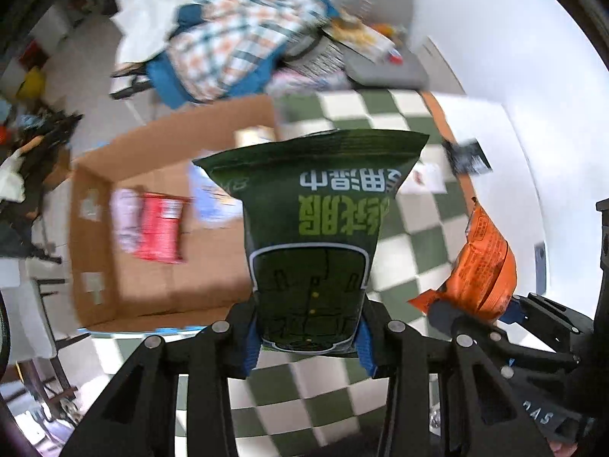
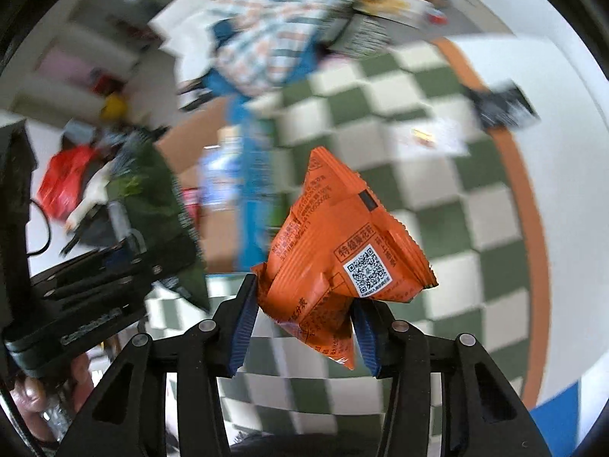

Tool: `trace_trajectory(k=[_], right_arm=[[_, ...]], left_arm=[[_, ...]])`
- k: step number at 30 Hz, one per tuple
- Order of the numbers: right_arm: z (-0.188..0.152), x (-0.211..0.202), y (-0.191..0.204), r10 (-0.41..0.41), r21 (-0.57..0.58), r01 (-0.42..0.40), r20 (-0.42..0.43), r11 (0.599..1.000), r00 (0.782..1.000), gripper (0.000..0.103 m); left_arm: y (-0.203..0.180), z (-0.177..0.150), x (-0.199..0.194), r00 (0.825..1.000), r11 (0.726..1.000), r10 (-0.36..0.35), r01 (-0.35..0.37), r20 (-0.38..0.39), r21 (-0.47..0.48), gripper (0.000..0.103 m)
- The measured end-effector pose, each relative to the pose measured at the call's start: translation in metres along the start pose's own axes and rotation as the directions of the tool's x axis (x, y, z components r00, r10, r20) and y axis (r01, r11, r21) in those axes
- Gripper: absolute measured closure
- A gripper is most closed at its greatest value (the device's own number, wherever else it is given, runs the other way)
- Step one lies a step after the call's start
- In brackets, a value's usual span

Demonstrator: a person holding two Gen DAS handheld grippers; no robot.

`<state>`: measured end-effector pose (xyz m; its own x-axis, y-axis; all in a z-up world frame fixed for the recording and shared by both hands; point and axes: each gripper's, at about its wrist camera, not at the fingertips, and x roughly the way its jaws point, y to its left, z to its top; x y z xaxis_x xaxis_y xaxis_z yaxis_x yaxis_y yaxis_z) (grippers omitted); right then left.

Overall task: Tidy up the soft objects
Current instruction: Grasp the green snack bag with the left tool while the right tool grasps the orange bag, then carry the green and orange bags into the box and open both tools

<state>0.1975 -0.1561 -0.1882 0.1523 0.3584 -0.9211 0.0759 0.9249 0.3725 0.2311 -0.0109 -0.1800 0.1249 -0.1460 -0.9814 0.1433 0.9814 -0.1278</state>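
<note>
Left gripper [image 1: 309, 337]: clamped on dark green packet [image 1: 312, 236], held above checkered cloth [image 1: 415, 228].
Right gripper [image 2: 302, 329]: clamped on orange packet [image 2: 338, 262], also above checkered cloth.
Cardboard box [image 1: 160, 236]: open, just beside checkered cloth; red packet [image 1: 160, 228] inside.
Plaid fabric [image 1: 236, 34]: heaped beyond cardboard box.

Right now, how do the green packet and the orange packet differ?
The green packet is dark, flat and broad, upright in the left hand-held gripper. The orange packet is bright, crumpled and tilted, with a QR code, in the right hand-held gripper. Both are held above the checkered cloth.
</note>
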Motion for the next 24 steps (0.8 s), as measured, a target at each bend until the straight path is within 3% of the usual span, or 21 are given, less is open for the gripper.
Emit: trace_trajectory(k=[5, 11, 17, 24], right_arm=[[0.008, 0.024, 0.082, 0.038, -0.114, -0.043, -0.041, 0.993, 0.998, 0.054], [0.018, 0.095, 0.144, 0.058, -0.126, -0.080, -0.168, 0.989, 0.984, 0.054], [0.027, 0.164, 0.166, 0.038, -0.105, -0.069, -0.273, 0.992, 0.961, 0.054], [0.036, 0.223, 0.175, 0.022, -0.090, -0.058, -0.353, 0.994, 0.935, 0.054]], left_arm=[[0.081, 0.002, -0.015, 0.997, 0.992, 0.074, -0.072, 0.021, -0.100, 0.066], [0.167, 0.000, 0.026, 0.992, 0.971, 0.093, -0.108, -0.082, -0.213, 0.066], [0.226, -0.004, 0.081, 0.979, 0.948, 0.034, -0.095, -0.202, -0.305, 0.066], [0.251, -0.007, 0.120, 0.959, 0.927, -0.044, -0.066, -0.281, -0.369, 0.066]])
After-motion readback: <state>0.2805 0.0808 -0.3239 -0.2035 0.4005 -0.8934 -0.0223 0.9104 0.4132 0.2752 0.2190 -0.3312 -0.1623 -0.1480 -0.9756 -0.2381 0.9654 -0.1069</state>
